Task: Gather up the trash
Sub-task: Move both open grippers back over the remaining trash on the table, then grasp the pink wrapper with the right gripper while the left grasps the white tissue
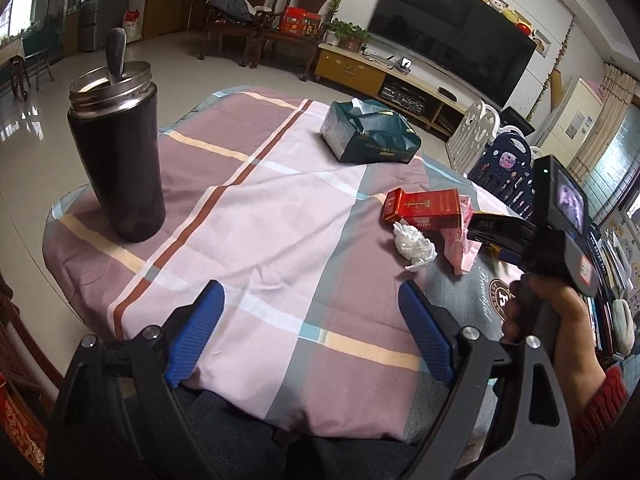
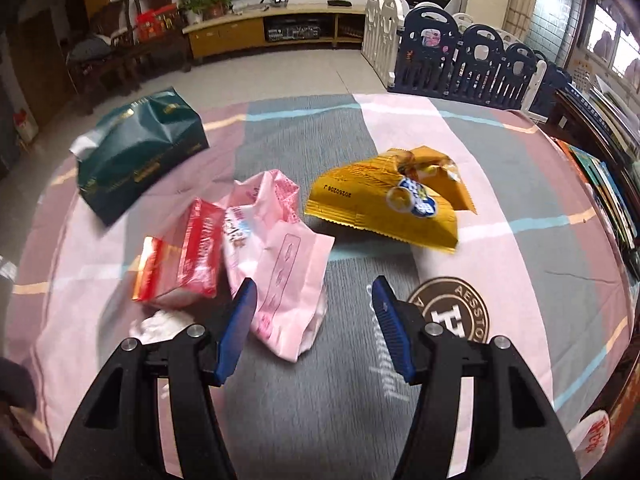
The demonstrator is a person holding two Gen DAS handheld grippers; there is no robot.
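We see a table under a checked cloth (image 1: pixel 280 208) bearing a flask (image 1: pixel 116 160), tissue box (image 1: pixel 372 132), red carton (image 1: pixel 424 210), crumpled tissue (image 1: pixel 414 246), pink wrapper (image 2: pixel 280 264) and yellow wrapper (image 2: pixel 388 204).

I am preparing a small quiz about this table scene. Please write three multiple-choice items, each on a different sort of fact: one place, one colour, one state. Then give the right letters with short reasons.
1. Where does the crumpled white tissue lie?
A. beside the red box
B. inside the black flask
C. on top of the green tissue box

2. What colour is the snack wrapper ahead of the right gripper?
A. blue
B. yellow
C. black

3. What is between the fingers of the left gripper?
A. the pink bag
B. a spoon
C. nothing, only the tablecloth below

Answers:
1 A, the tissue rests on the cloth right beside the red box.
2 B, its foil is plainly yellow.
3 C, both fingers stand apart over bare cloth.
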